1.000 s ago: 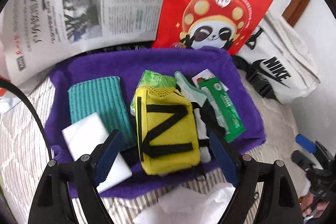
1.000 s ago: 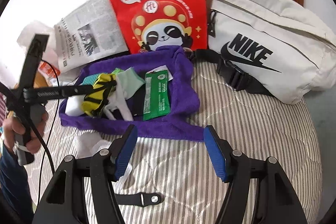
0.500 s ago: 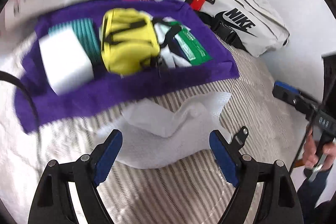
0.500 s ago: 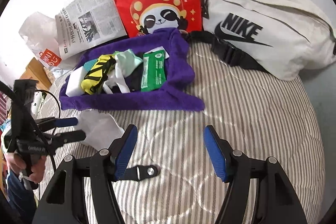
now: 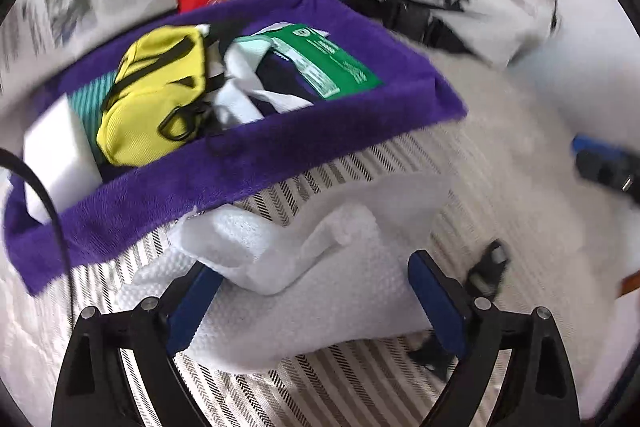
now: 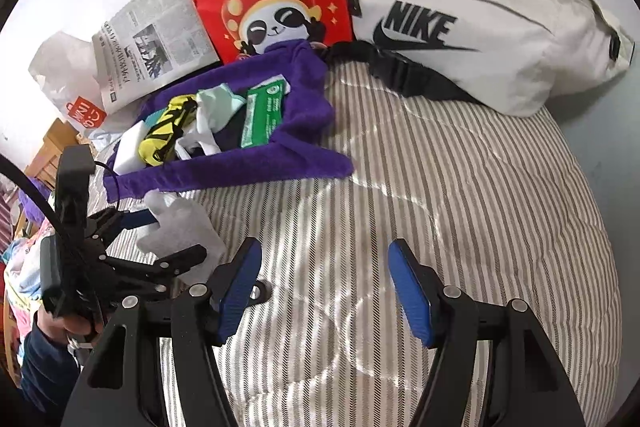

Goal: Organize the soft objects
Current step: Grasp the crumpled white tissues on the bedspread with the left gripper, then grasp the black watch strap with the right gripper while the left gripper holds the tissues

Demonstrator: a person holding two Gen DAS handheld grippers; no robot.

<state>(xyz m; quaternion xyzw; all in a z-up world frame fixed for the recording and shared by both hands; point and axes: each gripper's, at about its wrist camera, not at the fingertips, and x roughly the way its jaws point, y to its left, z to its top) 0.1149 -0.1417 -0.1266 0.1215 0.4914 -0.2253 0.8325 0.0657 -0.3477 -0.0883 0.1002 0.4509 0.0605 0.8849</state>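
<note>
Pickup step: left gripper (image 5: 316, 303), jaws just widened and unclenched, straddles the white cloth (image 5: 320, 267) near the purple towel (image 5: 280, 155); next, clamp it. Right gripper (image 6: 324, 287) hangs released.

left wrist view close, steep over white cloth (image 5: 320, 291); right wrist view farther back; both share purple towel (image 6: 280, 155)
</note>
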